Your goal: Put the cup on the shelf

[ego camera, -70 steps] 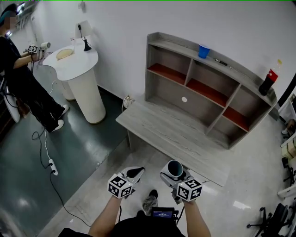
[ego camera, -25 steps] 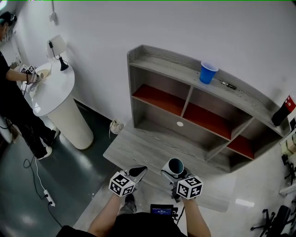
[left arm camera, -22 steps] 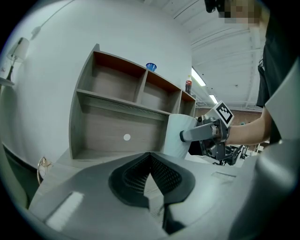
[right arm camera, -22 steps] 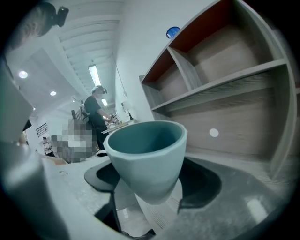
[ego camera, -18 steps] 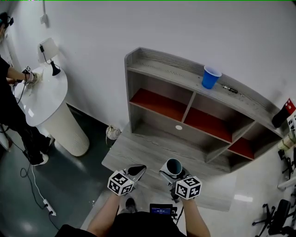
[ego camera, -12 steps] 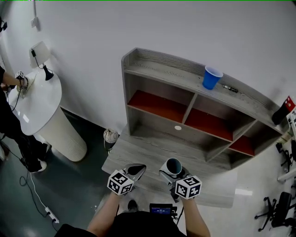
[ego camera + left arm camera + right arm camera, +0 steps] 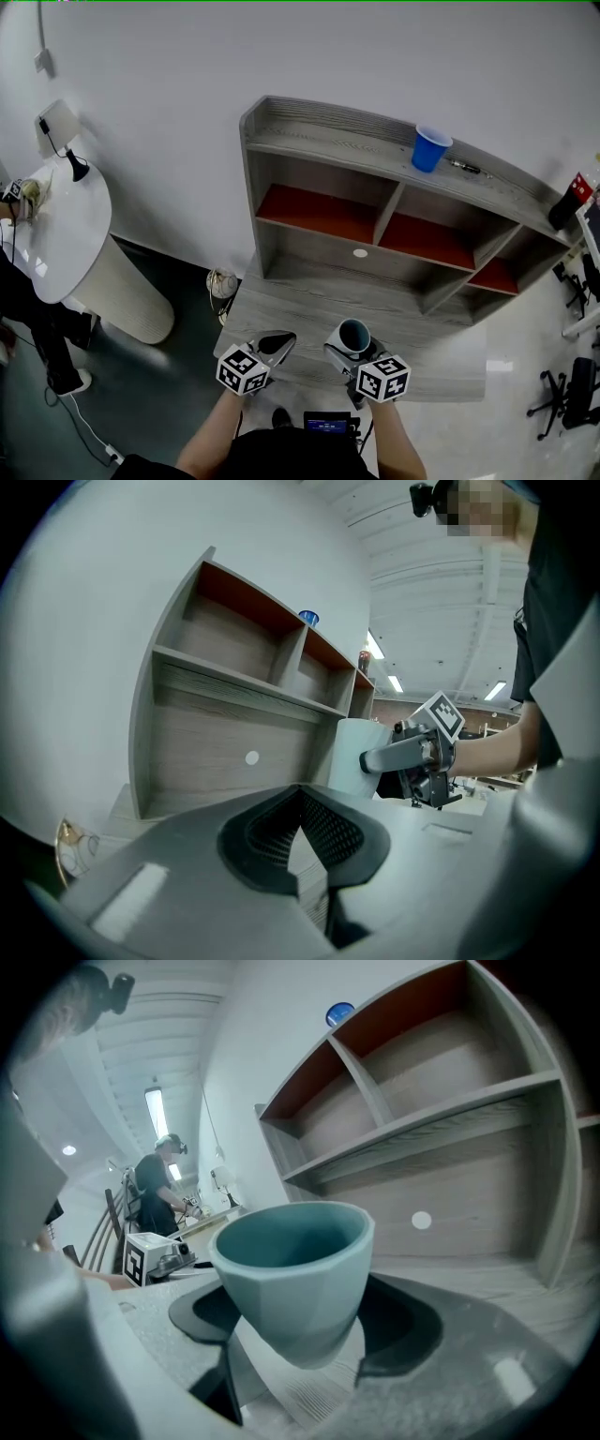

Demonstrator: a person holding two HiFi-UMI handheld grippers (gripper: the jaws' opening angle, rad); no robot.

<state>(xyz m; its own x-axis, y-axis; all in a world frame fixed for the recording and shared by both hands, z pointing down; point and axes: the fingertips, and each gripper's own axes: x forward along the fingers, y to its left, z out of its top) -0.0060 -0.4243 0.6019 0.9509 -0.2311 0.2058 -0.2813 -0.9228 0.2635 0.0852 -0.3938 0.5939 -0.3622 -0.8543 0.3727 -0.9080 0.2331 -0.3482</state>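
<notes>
A teal cup (image 7: 354, 336) with faceted sides stands upright between the jaws of my right gripper (image 7: 352, 346), which is shut on its lower body. In the right gripper view the cup (image 7: 292, 1269) fills the middle, with the grey shelf unit (image 7: 441, 1110) behind it. The cup hangs over the front part of the unit's low desk board (image 7: 300, 314). My left gripper (image 7: 275, 343) is beside it on the left, shut and holding nothing. In the left gripper view, the left gripper (image 7: 302, 808) points at the shelf unit (image 7: 234, 677), and the cup (image 7: 354, 757) shows at the right.
The shelf unit (image 7: 375, 155) has red-backed compartments. On its top board stand a blue plastic cup (image 7: 430, 148), a pen-like thing (image 7: 466, 168) and a dark bottle (image 7: 567, 204). A white round table (image 7: 56, 234) with a lamp (image 7: 61, 127) stands left, a person (image 7: 23, 314) beside it.
The head view has swung left to right and closer, so the shelf now sits squarely ahead and the person has slid toward the left edge. Both grippers keep their pose; the cup stays held.
</notes>
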